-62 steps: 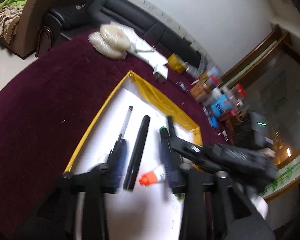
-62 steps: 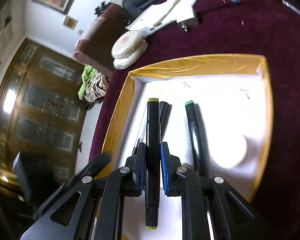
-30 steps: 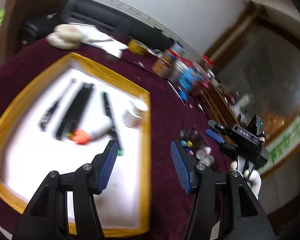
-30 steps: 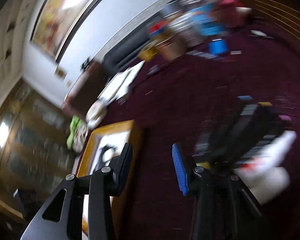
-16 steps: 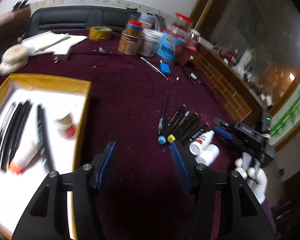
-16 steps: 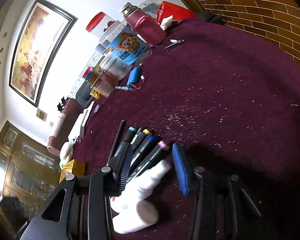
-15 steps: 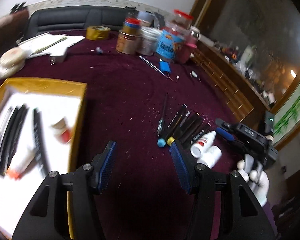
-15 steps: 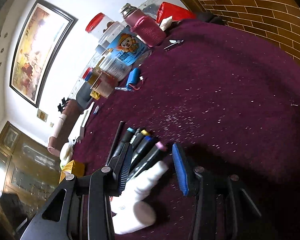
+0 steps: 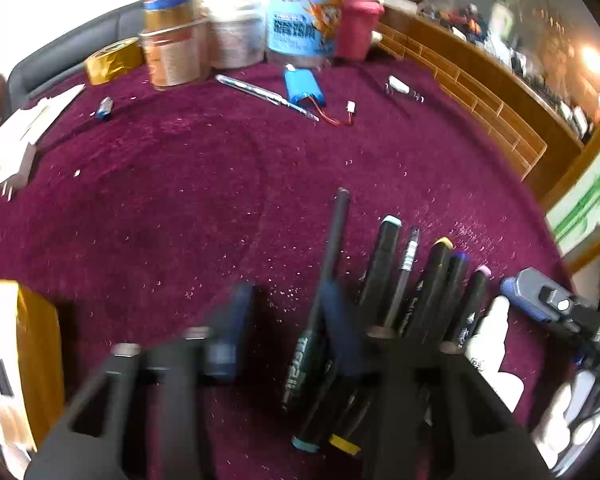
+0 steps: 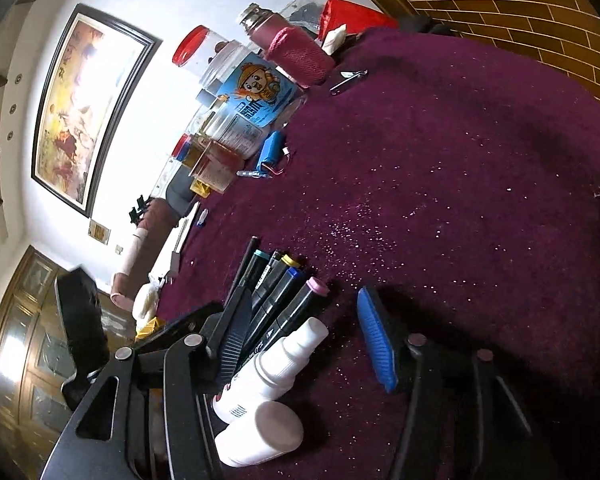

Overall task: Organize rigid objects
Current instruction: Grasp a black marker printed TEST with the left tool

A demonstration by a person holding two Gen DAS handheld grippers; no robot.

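- Blue-padded left gripper (image 9: 284, 328) tilts steeply down at the maroon cloth (image 9: 188, 184); its jaws are closing, blurred, around the near end of a thin black pen (image 9: 332, 248) that lies between them. I cannot tell whether the pads touch it yet.
- Right gripper (image 10: 304, 332) points down more gently, its jaws opening wide. A white spray bottle (image 10: 280, 364) lies between them, close to the left pad and clear of the right one; nothing is gripped.
- A second white bottle (image 10: 260, 432) lies just nearer, beside the first.
- A pink-capped marker (image 10: 296, 312) lies just left of the spray bottle, beside the left pad.
- In the left view the markers (image 9: 428, 280) lie side by side just right of the pen, pointing away: teal, yellow, blue and pink caps, with a slim pen among them.
- The right gripper's blue pad (image 9: 524, 300) shows at the right edge of that view, past the pink marker.
- A gold-rimmed tray (image 9: 32, 344) sits at the near left, well apart from the markers.
- Far off stand jars (image 9: 304, 12), a blue battery pack (image 9: 304, 88) and a gold tape roll (image 9: 112, 60).
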